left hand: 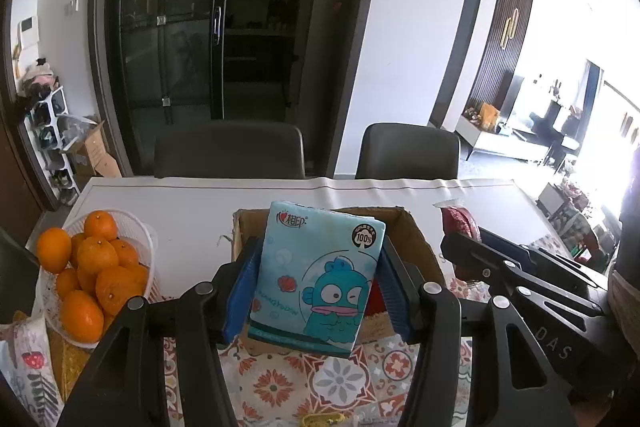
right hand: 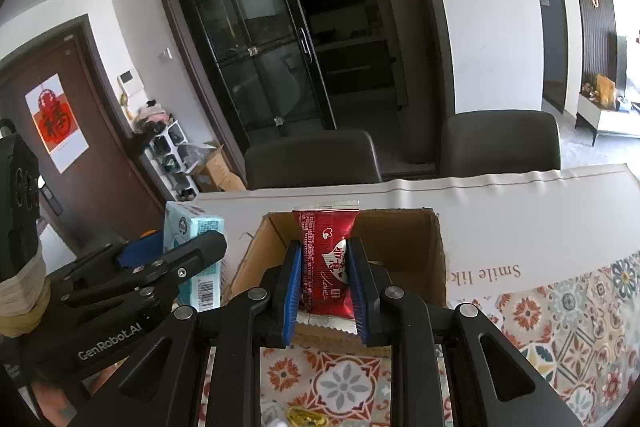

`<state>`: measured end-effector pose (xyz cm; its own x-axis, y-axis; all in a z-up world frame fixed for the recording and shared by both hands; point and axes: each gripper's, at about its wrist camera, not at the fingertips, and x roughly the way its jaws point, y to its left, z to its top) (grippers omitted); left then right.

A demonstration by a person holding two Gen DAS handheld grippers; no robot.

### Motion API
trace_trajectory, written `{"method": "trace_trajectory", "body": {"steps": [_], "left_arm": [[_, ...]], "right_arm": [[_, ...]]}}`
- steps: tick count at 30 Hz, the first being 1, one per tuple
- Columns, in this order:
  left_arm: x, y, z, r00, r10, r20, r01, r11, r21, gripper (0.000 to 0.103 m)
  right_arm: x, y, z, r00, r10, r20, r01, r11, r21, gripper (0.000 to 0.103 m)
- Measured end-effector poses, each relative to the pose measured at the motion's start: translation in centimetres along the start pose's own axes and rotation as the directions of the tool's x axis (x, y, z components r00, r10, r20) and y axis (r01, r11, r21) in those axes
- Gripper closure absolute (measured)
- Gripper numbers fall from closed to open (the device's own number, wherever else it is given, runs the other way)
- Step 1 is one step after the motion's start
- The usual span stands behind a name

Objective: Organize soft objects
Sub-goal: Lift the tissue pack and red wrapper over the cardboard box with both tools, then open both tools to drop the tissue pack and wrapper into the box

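Note:
My left gripper (left hand: 318, 267) is shut on a light blue tissue pack (left hand: 316, 279) with a cartoon fish, held upright above the near edge of an open cardboard box (left hand: 416, 227). My right gripper (right hand: 325, 267) is shut on a red snack packet (right hand: 326, 259), held over the same box (right hand: 404, 239). In the right wrist view the left gripper and its tissue pack (right hand: 192, 231) are at the left of the box. In the left wrist view the right gripper's body (left hand: 520, 267) and the red packet (left hand: 460, 223) are at the right.
A white basket of oranges (left hand: 92, 267) stands at the table's left. The table has a white cover (left hand: 200, 203) and a patterned floral cloth (right hand: 560, 307) in front. Two dark chairs (left hand: 228, 151) stand behind the table. A small yellow item (right hand: 304, 417) lies at the near edge.

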<state>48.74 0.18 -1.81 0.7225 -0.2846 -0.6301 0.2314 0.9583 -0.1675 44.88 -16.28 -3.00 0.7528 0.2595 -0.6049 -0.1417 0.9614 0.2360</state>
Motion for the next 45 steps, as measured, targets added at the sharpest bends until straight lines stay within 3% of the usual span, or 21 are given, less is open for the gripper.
{"method": "trace_trajectory", "body": {"steps": [19, 30, 33, 37, 45], "left_arm": [[6.6, 1.1, 1.3, 0.993, -0.006, -0.118, 0.001, 0.999, -0.038, 0.047], [10.1, 1.5, 0.5, 0.978, 0.007, -0.207, -0.016, 0.999, -0.039, 0.047], [10.7, 1.6, 0.3, 0.974, 0.008, -0.226, -0.018, 0.999, -0.042, 0.045], [10.6, 1.6, 0.3, 0.975, 0.039, -0.219, -0.047, 0.998, -0.032, 0.039], [9.1, 1.4, 0.4, 0.98, 0.053, -0.194, -0.057, 0.998, -0.012, 0.035]], "right_arm": [[6.7, -1.5, 1.5, 0.992, 0.013, -0.125, -0.008, 0.999, 0.038, 0.079], [10.2, -2.8, 0.7, 0.979, 0.012, -0.206, 0.002, 0.997, 0.072, 0.078], [10.9, -3.1, 0.5, 0.973, 0.031, -0.229, -0.01, 0.996, 0.093, 0.073], [11.2, -3.6, 0.3, 0.971, 0.012, -0.24, 0.016, 0.993, 0.114, 0.059], [9.8, -3.2, 0.5, 0.977, -0.017, -0.211, 0.04, 0.994, 0.105, 0.054]]}}
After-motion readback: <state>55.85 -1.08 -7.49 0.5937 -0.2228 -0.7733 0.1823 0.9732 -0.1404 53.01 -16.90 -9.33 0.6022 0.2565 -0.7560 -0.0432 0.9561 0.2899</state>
